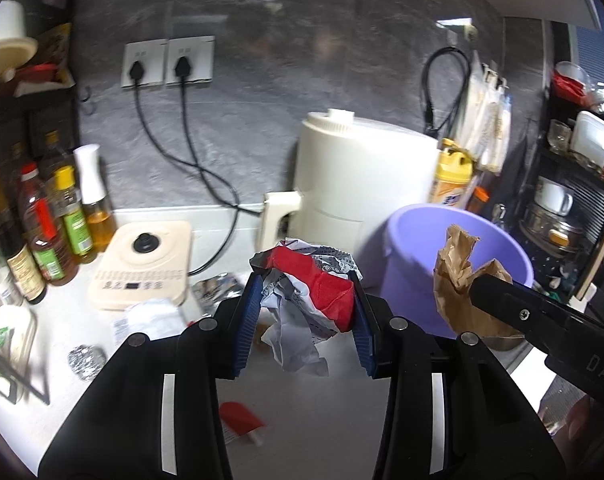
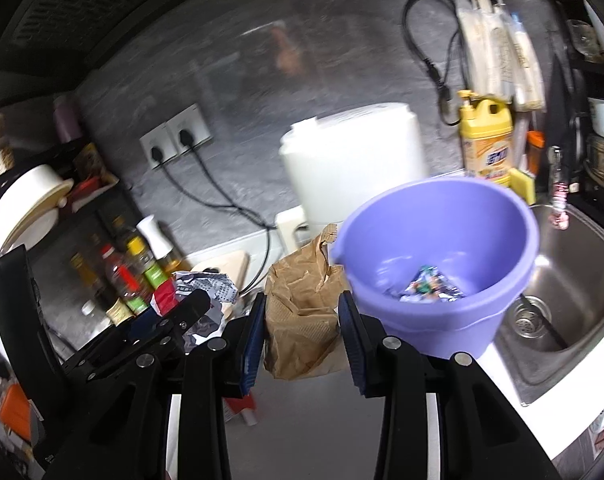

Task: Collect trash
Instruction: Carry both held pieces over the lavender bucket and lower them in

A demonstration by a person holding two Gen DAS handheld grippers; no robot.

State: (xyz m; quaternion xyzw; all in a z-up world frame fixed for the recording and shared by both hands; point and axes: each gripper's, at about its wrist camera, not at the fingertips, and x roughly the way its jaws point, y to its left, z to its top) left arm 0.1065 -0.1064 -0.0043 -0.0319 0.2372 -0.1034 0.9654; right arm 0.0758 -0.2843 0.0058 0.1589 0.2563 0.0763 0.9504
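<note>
Left gripper (image 1: 302,312): clamped on crumpled red-white wrapper (image 1: 306,292), lifted above the bench | right gripper (image 2: 302,336): clamped on brown paper bag (image 2: 302,312), beside purple bucket (image 2: 442,320) near the bench's sink-side edge | advice: carry each clear over the rim before letting go, one at a time.

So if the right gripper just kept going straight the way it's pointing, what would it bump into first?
Probably the purple bucket: the right gripper, holding a crumpled brown paper bag, points just left of its rim, so the bag would likely touch first. Depth is unclear.

black fingers (image 1: 245,320), blue ribbed pads (image 2: 354,336)
</note>
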